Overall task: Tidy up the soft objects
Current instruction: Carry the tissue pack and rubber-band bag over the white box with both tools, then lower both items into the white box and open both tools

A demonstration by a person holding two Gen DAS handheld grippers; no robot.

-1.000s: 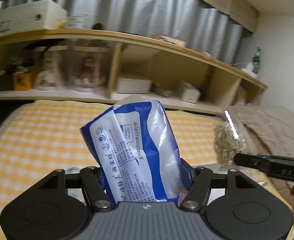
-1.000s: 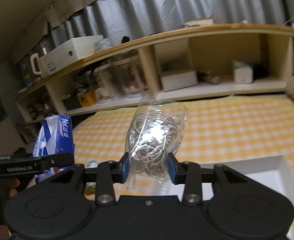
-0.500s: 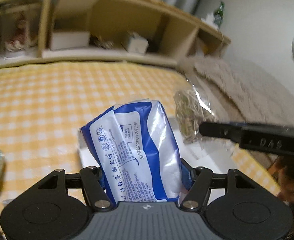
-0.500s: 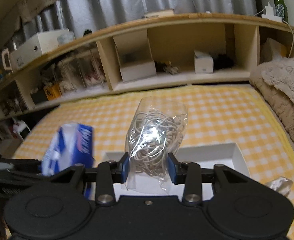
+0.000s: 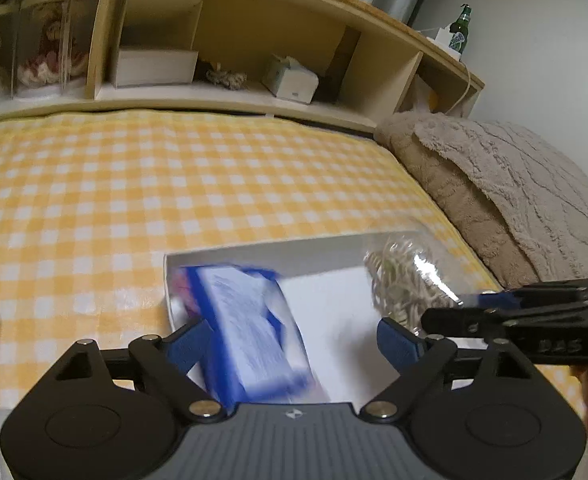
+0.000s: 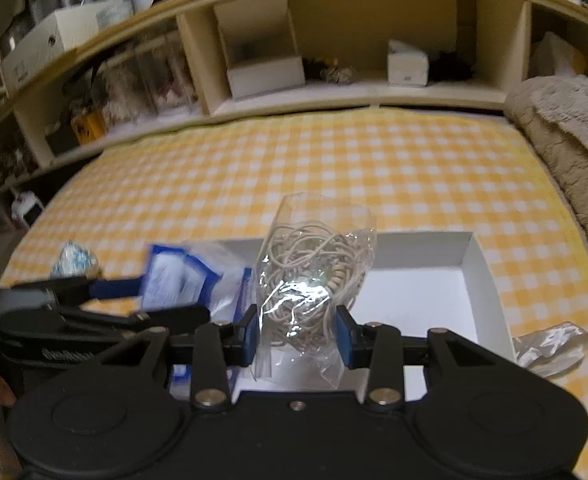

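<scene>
Left gripper [image 5: 289, 336] jaws spread, blue-white packet [image 5: 249, 320] loose in white box [image 5: 253, 250], left side. Right gripper [image 6: 298, 332] clenched on clear cord bag [image 6: 314, 276] over box; advice: lower before letting go, beside packet.

My left gripper [image 5: 289, 340] has its fingers spread wide over the left end of the white box [image 5: 253, 254], and the blue-and-white packet [image 5: 249, 328] lies blurred between them, close by my left finger and well clear of the right one. My right gripper [image 5: 470, 308] reaches in from the right, pinching the clear bag of cord [image 5: 406, 280] over the box's right end. The box sits on the yellow checked cloth [image 5: 173, 184], with a brown blanket [image 5: 514, 192] to the right.
</scene>
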